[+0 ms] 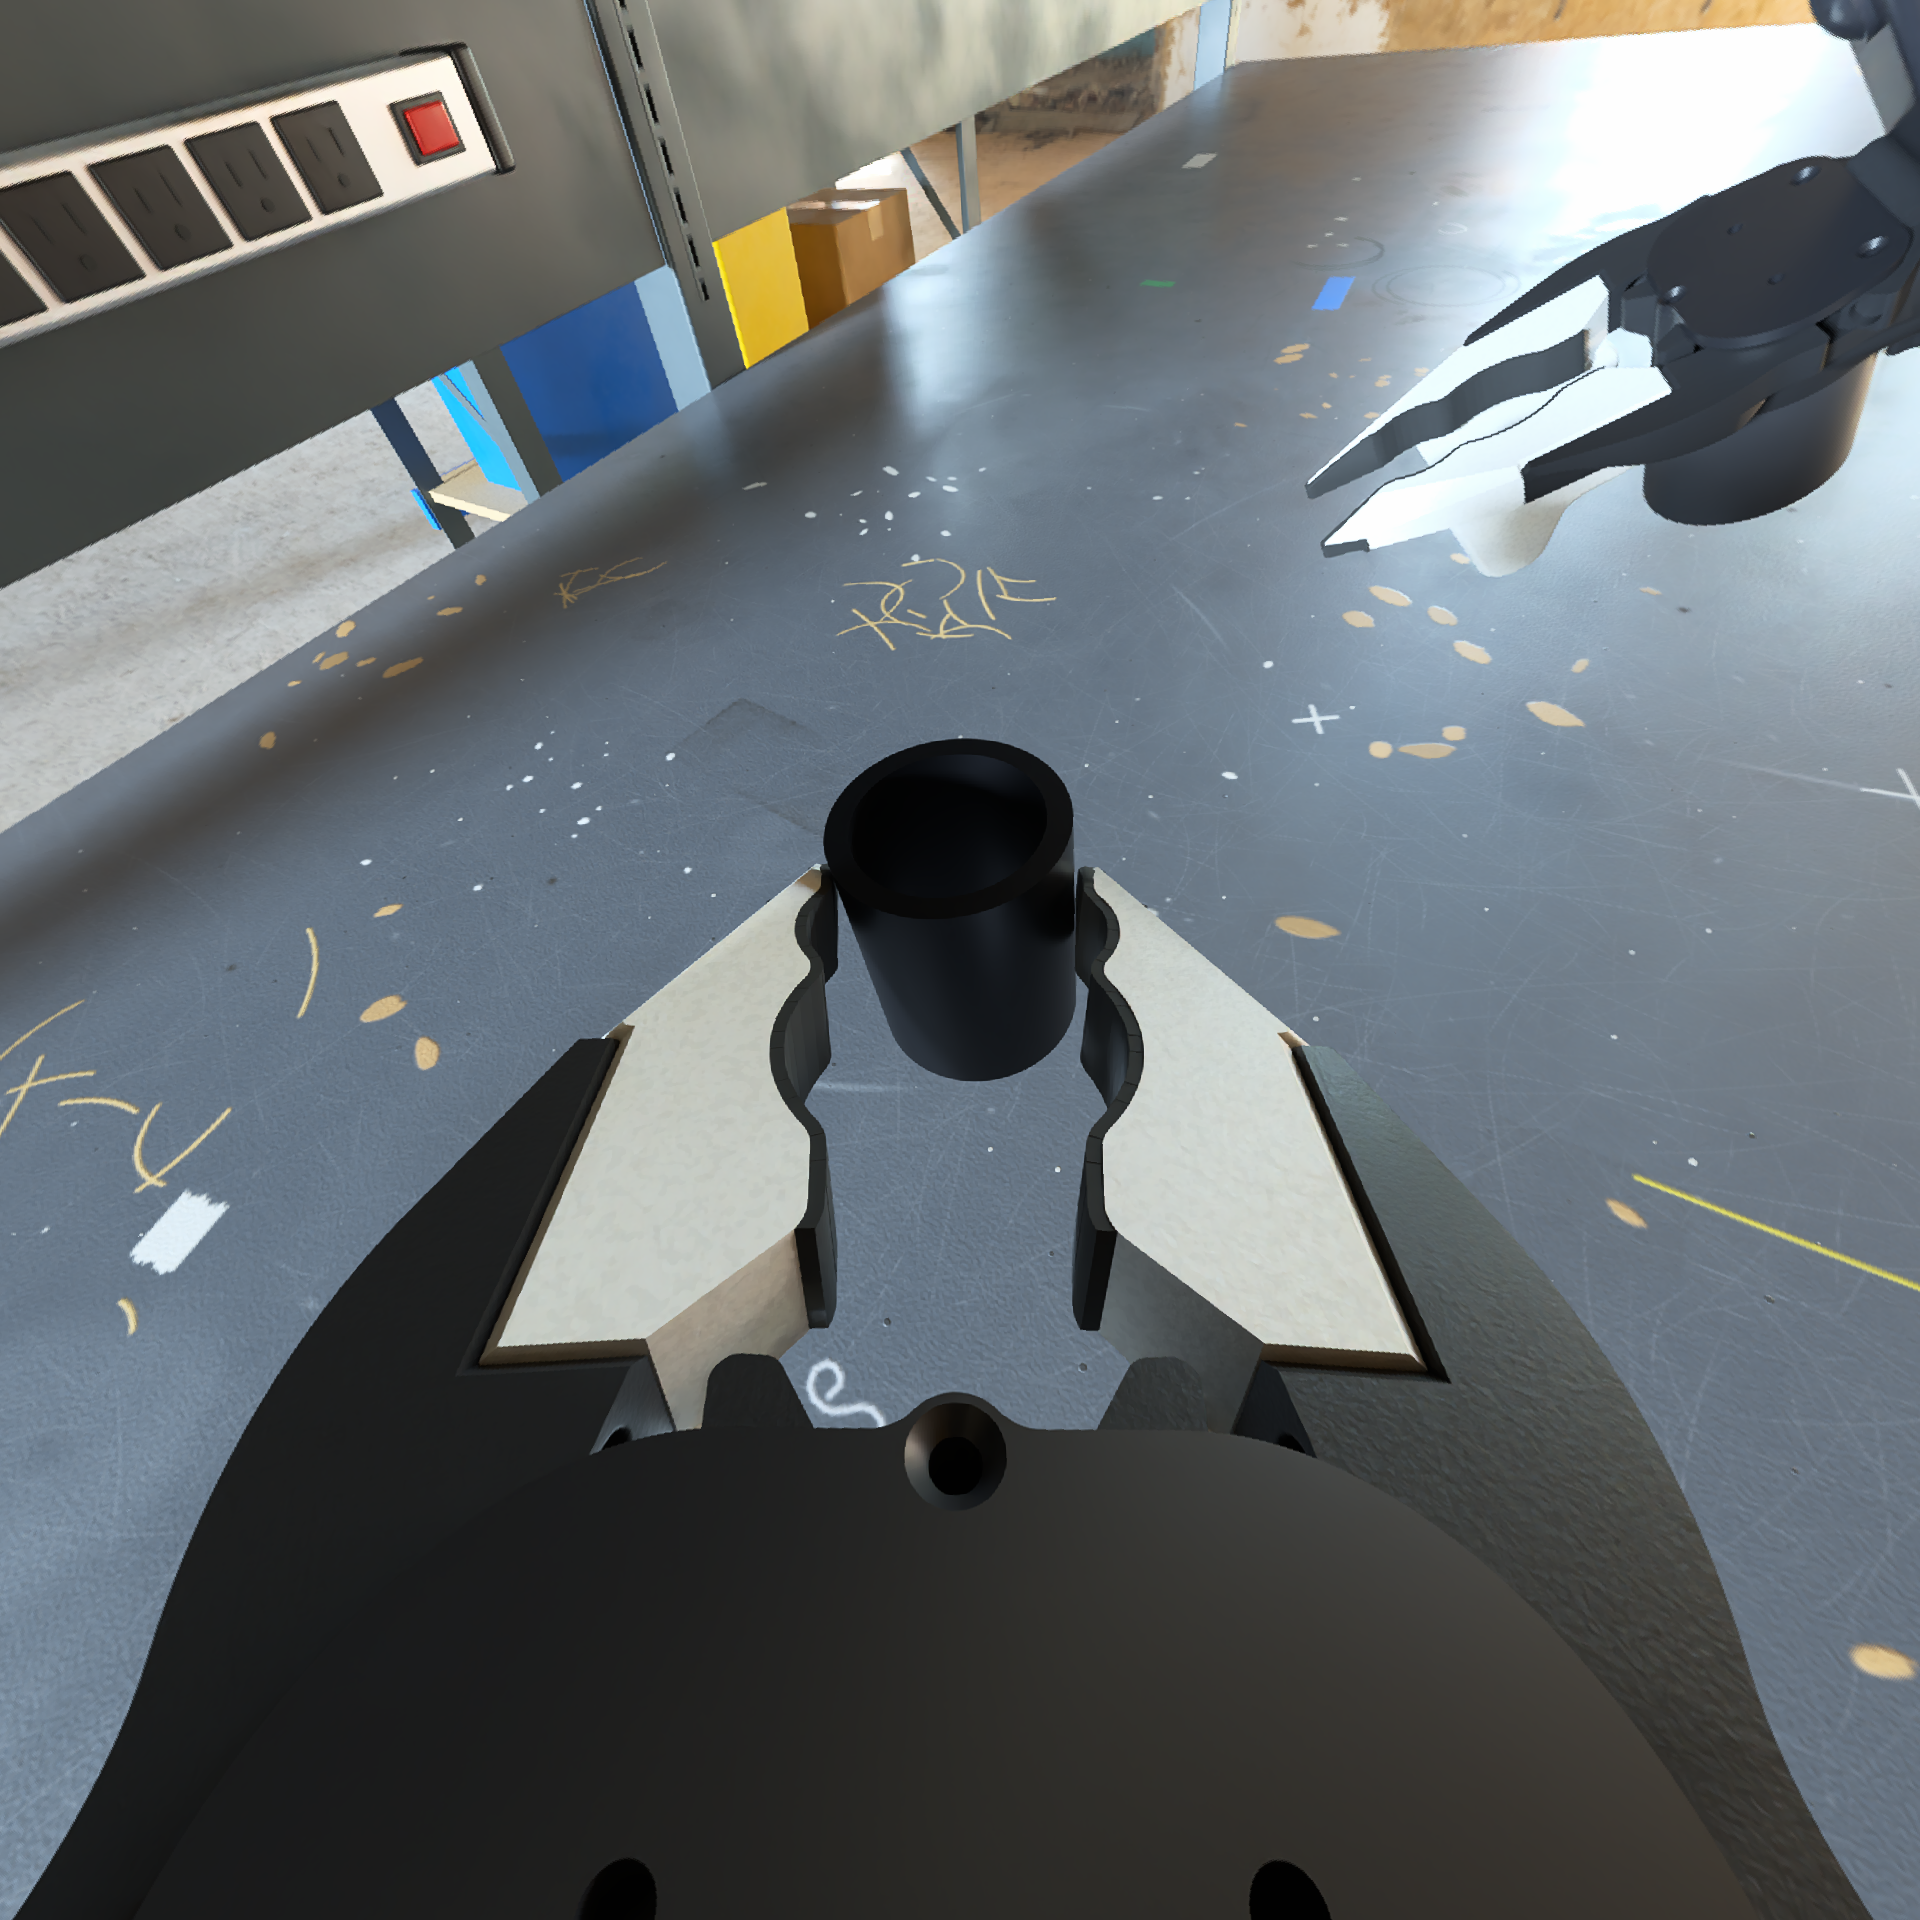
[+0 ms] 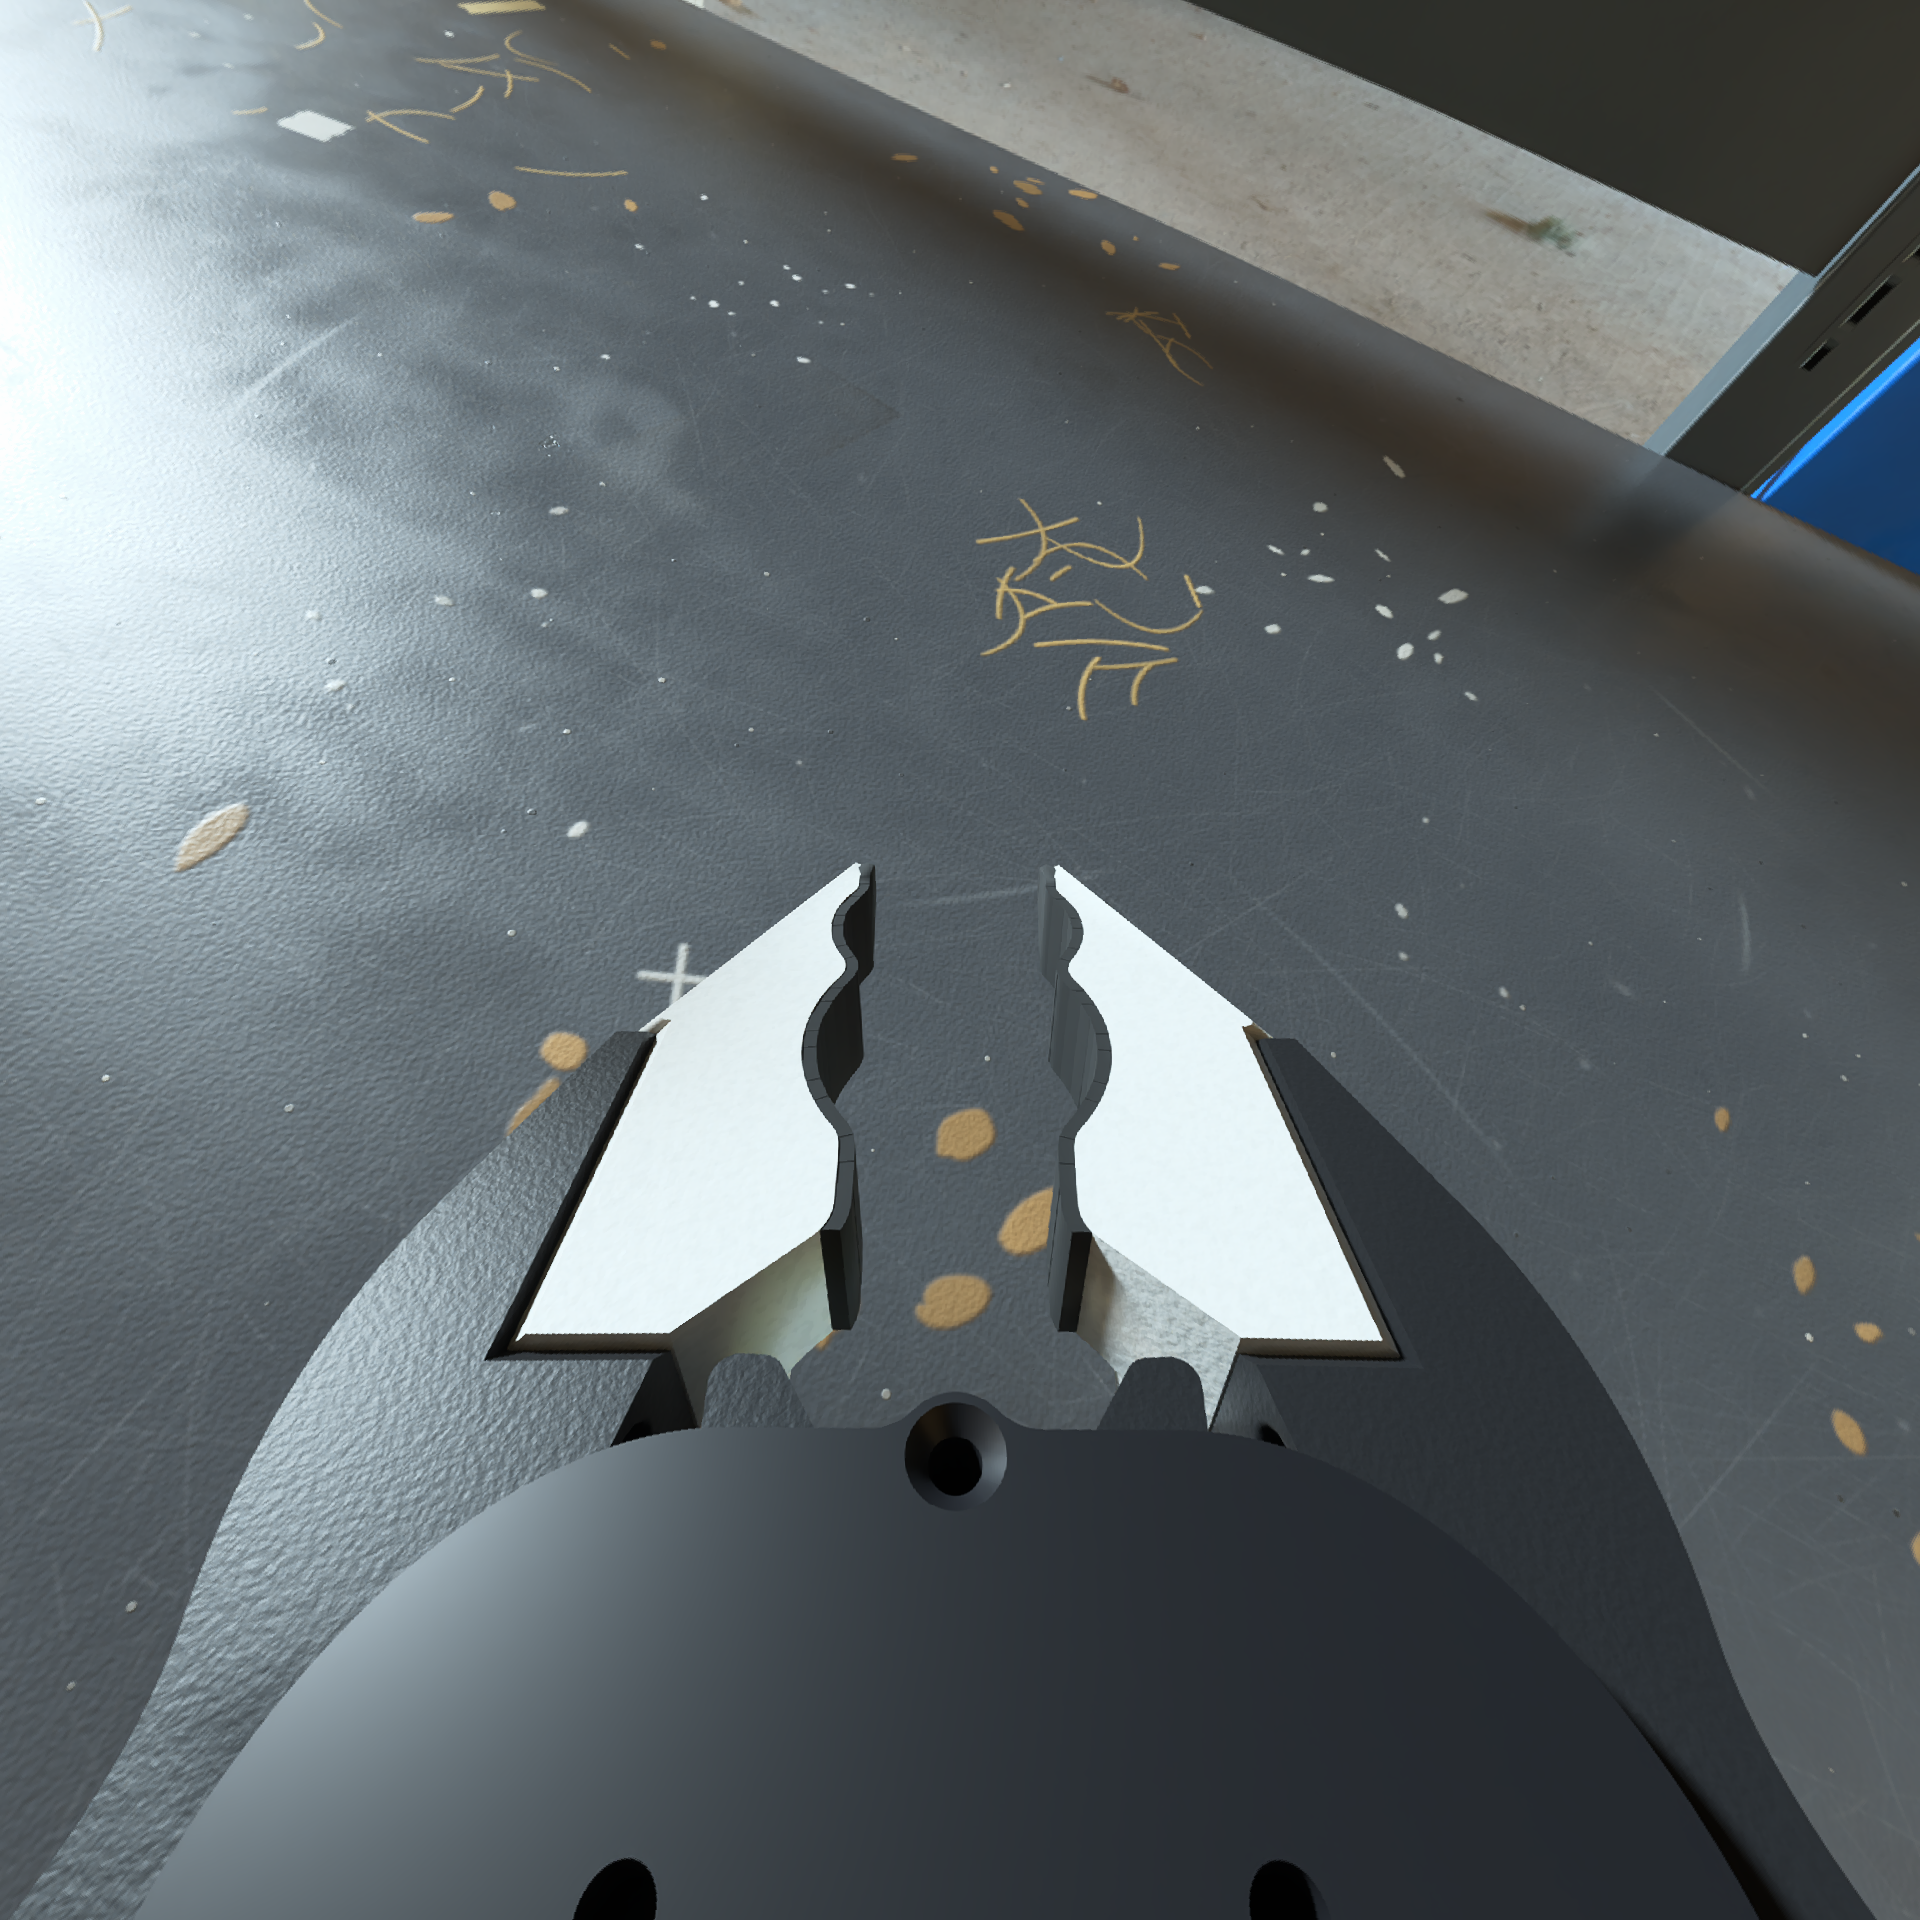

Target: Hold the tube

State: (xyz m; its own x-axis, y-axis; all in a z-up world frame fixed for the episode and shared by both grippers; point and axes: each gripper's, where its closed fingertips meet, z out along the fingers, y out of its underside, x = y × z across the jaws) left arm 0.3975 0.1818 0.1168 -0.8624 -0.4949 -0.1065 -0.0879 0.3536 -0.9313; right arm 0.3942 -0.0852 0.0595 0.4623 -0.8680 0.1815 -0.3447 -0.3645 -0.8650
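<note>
The left gripper (image 1: 954,894) grasps the black tube (image 1: 961,914) between the tips of its two fingers (image 1: 727,1060). The tube is short and hollow, with its open end turned up toward the camera, and both dark inner pads touch its sides near the top. Its lower end hangs above the grey scratched table (image 1: 1351,1039), not resting on it. The right gripper (image 2: 956,883) hovers over the same table with its fingers (image 2: 1174,1122) apart and nothing between them; in the left wrist view it is well apart from the tube, at the far right.
</note>
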